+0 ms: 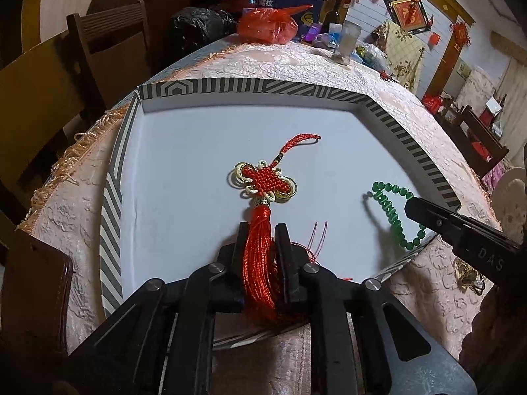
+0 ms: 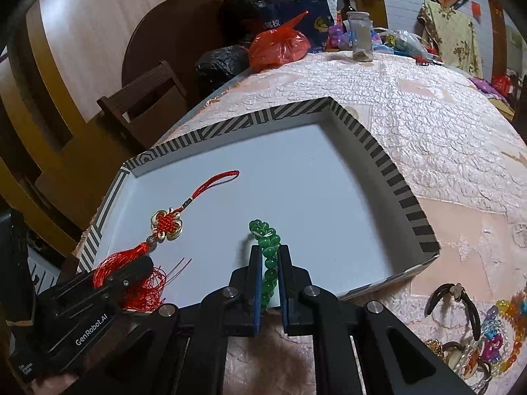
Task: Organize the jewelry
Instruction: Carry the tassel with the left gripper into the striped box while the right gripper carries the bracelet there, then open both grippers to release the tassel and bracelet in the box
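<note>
A: Where do the two pieces lie in the striped-rim box [image 1: 250, 86]?

B: The red knot ornament [image 1: 263, 182] lies flat on the box's white floor, toward its left side. Its cord loop points to the far wall and its tassel [image 1: 258, 256] runs back to the near edge. The green bead bracelet [image 2: 267, 256] is to the right of it, near the middle of the box's near edge, partly raised off the floor.

A: And the grippers?

B: The left gripper [image 1: 260, 230] has its two fingers on either side of the tassel, close against the threads. Whether the pads still press on it I cannot tell; a few loose red threads spill out beside it. The right gripper [image 2: 269, 253] is clamped on the bracelet, with the beads running down between its fingers.

A: What surrounds the box?

B: It sits on a pale pink embossed tablecloth [image 2: 411, 105]. Past its far wall stand a red plastic bag [image 2: 280, 46] and a glass jar [image 2: 360, 36]. Off its near right corner is a heap of more jewelry [image 2: 487, 335], including a dark hair clip [image 2: 451, 296]. A wooden chair [image 1: 108, 39] stands beyond its left wall.
</note>
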Available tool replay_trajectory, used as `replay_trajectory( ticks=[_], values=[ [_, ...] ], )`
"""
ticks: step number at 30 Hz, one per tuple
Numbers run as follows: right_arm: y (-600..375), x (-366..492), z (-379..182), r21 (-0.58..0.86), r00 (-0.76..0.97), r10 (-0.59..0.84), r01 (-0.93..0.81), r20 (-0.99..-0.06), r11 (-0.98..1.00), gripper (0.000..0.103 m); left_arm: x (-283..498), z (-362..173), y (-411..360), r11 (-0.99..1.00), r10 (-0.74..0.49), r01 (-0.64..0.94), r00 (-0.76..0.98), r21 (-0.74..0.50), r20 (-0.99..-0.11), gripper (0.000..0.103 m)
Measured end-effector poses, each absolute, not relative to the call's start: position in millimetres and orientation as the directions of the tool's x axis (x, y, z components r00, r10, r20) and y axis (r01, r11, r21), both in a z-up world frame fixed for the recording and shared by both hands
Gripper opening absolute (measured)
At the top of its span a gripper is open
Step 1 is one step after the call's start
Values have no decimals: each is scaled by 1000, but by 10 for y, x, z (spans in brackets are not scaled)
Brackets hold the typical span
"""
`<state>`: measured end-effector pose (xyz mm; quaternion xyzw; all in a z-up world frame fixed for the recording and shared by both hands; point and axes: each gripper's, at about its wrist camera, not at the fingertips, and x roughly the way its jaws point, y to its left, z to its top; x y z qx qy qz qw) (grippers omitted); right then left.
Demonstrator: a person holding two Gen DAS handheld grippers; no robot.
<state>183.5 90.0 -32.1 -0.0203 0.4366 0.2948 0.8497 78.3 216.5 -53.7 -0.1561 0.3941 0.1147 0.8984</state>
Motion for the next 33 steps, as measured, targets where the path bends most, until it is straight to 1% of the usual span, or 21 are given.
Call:
replay_trajectory(
  ticks=[2,3,6,7,15,16,19,21,23,24,25,26,27,30,33],
  values=[
    [904,1831,-312,222,443,485,-523,-754,823,10,785,-537,2163,925,84,-329,663,-189,-744,14],
    [907,1830,-309,219,443,483,-524,-755,823,14,784,-539,2163,925,84,-329,663,-189,-744,15],
    [917,1794,-271,199,462,479,-532,-746,823,34,769,-538,2158,925,83,-328,663,-190,-744,15],
    [924,1776,-244,186,474,476,-536,-741,823,35,769,-539,2157,926,81,-327,663,-191,-744,16],
    [745,1673,40,179,517,491,-539,-701,823,36,772,-528,2137,929,74,-317,665,-191,-743,21],
    [680,1656,69,176,524,490,-536,-697,825,36,773,-526,2138,930,71,-314,666,-193,-743,23],
    [387,1596,136,142,549,462,-525,-697,839,36,777,-521,2120,934,30,-281,679,-221,-734,38],
    [134,1554,166,108,572,431,-511,-698,853,37,788,-516,2094,937,35,-279,677,-213,-735,39],
    [-218,1492,184,48,617,363,-466,-698,883,41,787,-508,2084,937,41,-282,677,-208,-735,40],
    [-425,1447,179,24,641,326,-433,-695,901,42,778,-500,2085,935,52,-291,678,-202,-733,45],
    [-588,1421,166,21,652,308,-409,-693,912,42,767,-490,2093,933,69,-304,677,-193,-732,48],
    [-803,1386,127,29,660,287,-373,-694,927,42,756,-473,2109,930,74,-310,681,-195,-729,51],
    [-931,1363,93,36,663,273,-349,-697,936,42,740,-446,2126,928,75,-314,688,-202,-722,51],
    [-1399,1300,-113,109,634,238,-236,-736,966,42,696,-275,2113,924,91,-319,719,-211,-689,54],
    [-1543,1220,-232,116,622,222,-208,-751,971,42,663,-78,1937,939,94,-283,758,-196,-646,57]
  ],
)
